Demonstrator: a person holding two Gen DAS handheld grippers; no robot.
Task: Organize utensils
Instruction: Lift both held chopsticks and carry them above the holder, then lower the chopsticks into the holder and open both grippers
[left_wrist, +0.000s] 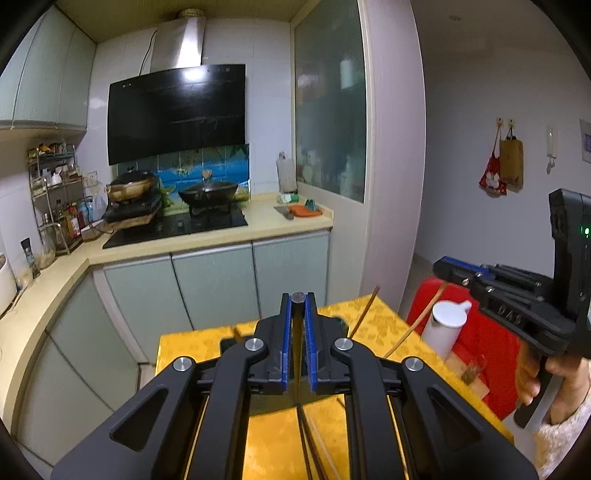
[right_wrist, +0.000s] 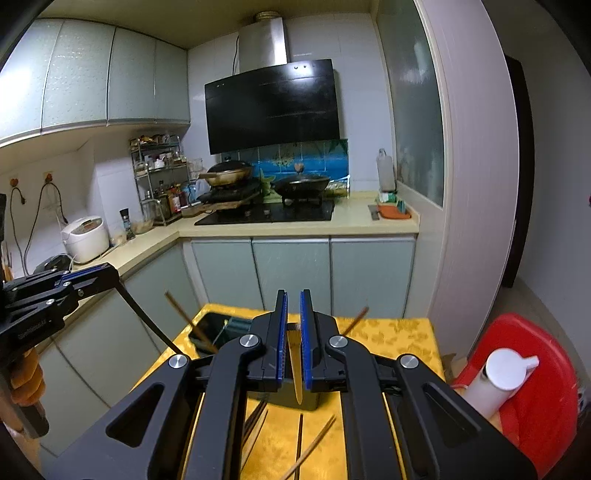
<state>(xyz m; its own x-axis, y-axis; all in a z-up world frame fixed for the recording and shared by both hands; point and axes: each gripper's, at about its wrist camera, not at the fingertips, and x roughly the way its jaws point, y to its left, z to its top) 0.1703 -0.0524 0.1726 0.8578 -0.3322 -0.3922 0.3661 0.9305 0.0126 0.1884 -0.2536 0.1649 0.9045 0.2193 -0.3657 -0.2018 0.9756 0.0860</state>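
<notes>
A dark chopstick (left_wrist: 297, 354) is pinched between the blue pads of the left gripper (left_wrist: 298, 306), its round butt end showing at the fingertips and its shaft running down toward the yellow tablecloth (left_wrist: 380, 325). The right gripper (right_wrist: 293, 325) is likewise pressed together on a pale wooden chopstick (right_wrist: 296, 373), whose tip points down over a dark utensil holder (right_wrist: 218, 328) on the table. More chopsticks – brown bamboo ones (right_wrist: 314, 446) – lie loose on the cloth below both tools, and two lean out of the holder. To the right stands a red plastic stool (right_wrist: 535, 369) carrying a white dispenser bottle (right_wrist: 498, 380). Beyond the table – pale green cabinets, a black hob with a wok (right_wrist: 303, 182), and a black range hood (right_wrist: 273, 107).
</notes>
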